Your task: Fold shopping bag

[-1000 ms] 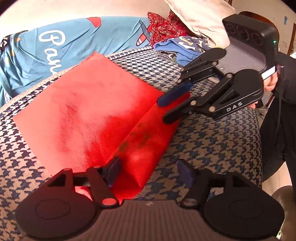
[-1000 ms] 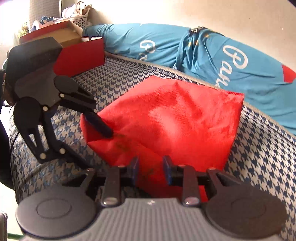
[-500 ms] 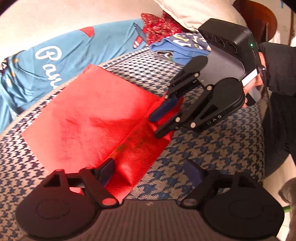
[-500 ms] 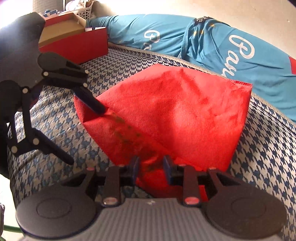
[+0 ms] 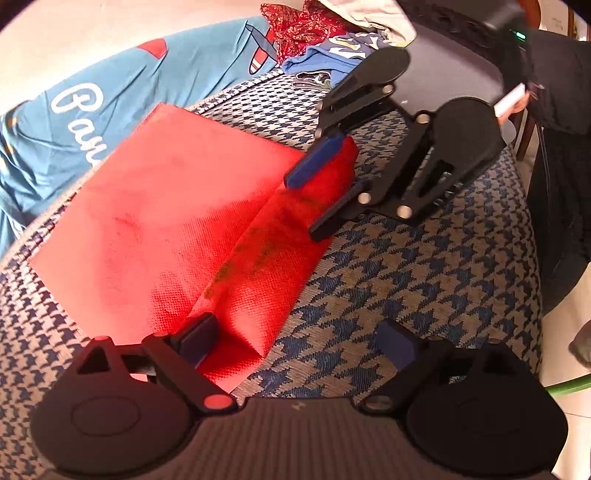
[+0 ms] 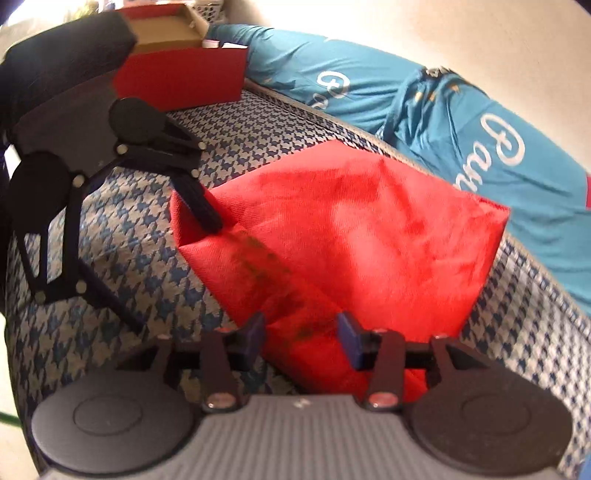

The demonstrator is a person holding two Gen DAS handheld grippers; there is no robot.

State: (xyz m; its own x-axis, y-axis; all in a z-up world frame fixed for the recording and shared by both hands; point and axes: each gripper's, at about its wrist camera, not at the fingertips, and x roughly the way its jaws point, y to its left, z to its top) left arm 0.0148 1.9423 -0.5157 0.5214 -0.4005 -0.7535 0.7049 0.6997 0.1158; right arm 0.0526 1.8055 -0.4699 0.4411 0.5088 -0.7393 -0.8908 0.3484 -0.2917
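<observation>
Shopping bag [image 5: 177, 221], red, lies flat on the houndstooth cushion [image 5: 424, 277], a narrow strip folded over along its near edge; both grips are letting go, so the next fold likely needs fresh holds. Left gripper [image 5: 295, 338] gapes wide, holding nothing, one finger on the strip; beyond, right gripper [image 6: 301, 332] has just been opening, its jaws astride the strip, unpinched

**Room around the houndstooth cushion**

Blue-and-beige houndstooth cushion [image 5: 424, 266] is taking up most of the view. Teal jersey [image 6: 461, 122] is lying along its far edge against a plain cream wall [image 6: 424, 33]. Red cardboard box [image 6: 184, 77] is sitting at one corner, crumpled clothes [image 5: 317, 33] piling at another.
</observation>
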